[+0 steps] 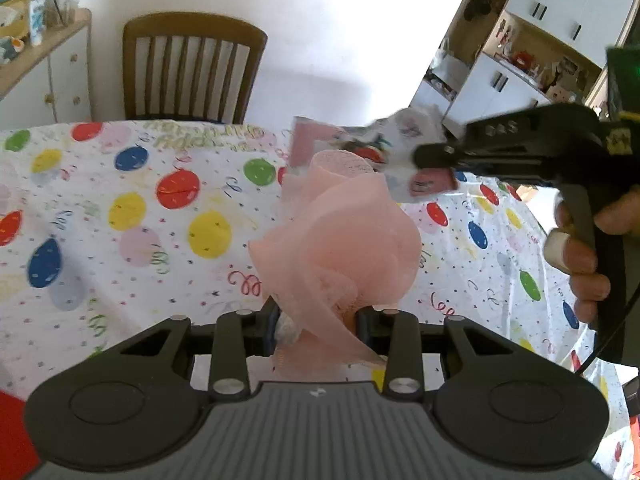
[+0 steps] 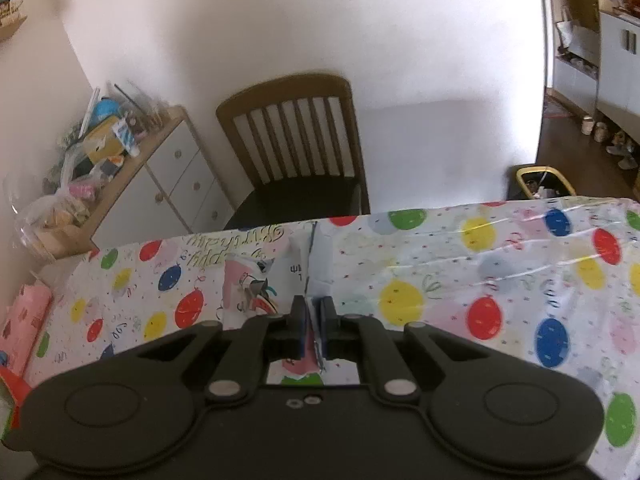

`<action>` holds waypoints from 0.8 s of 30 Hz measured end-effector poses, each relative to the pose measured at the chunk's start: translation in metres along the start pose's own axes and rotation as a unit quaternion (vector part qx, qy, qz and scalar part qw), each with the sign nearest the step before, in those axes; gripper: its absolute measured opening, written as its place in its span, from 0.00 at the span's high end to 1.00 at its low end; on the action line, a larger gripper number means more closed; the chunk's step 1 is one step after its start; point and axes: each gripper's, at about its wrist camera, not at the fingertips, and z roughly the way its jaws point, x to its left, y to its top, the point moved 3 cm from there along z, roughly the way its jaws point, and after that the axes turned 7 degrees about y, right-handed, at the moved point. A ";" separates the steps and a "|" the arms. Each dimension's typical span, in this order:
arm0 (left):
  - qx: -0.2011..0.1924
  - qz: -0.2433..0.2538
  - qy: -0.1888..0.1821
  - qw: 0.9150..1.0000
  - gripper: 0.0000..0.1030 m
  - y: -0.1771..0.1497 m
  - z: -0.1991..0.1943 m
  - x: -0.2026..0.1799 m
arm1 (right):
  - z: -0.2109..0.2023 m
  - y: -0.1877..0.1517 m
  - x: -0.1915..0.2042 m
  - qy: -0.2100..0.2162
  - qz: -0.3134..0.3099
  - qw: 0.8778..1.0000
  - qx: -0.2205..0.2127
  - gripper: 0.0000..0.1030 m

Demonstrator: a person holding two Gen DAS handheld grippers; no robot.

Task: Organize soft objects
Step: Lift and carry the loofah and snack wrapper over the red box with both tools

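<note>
A bunched pink mesh cloth (image 1: 340,240) stands up out of my left gripper (image 1: 318,318), which is shut on its lower end and holds it above the table. In the left wrist view my right gripper (image 1: 426,156) reaches in from the right, gripped by a person's hand (image 1: 584,252). It is shut on a thin white and pink printed cloth (image 1: 400,136). In the right wrist view that printed cloth (image 2: 256,280) hangs forward from the right gripper (image 2: 314,316), pinched edge-on between the closed blue pads.
A balloon-print tablecloth (image 1: 120,220) covers the table (image 2: 440,280). A wooden chair (image 2: 292,140) stands at the far edge beside a cluttered sideboard (image 2: 132,168). A pink patterned item (image 2: 24,320) lies at the table's left. White cupboards (image 1: 520,60) fill the right.
</note>
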 end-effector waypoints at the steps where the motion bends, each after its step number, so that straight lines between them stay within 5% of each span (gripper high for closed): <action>1: -0.001 -0.002 0.001 1.000 0.66 0.001 -0.006 0.001 | -0.007 0.000 0.000 -0.001 0.001 1.000 -0.005 0.94; 24: -0.044 -0.039 0.022 0.998 0.66 -0.017 -0.163 0.038 | -0.168 -0.035 0.065 0.035 0.000 0.998 -0.051 0.94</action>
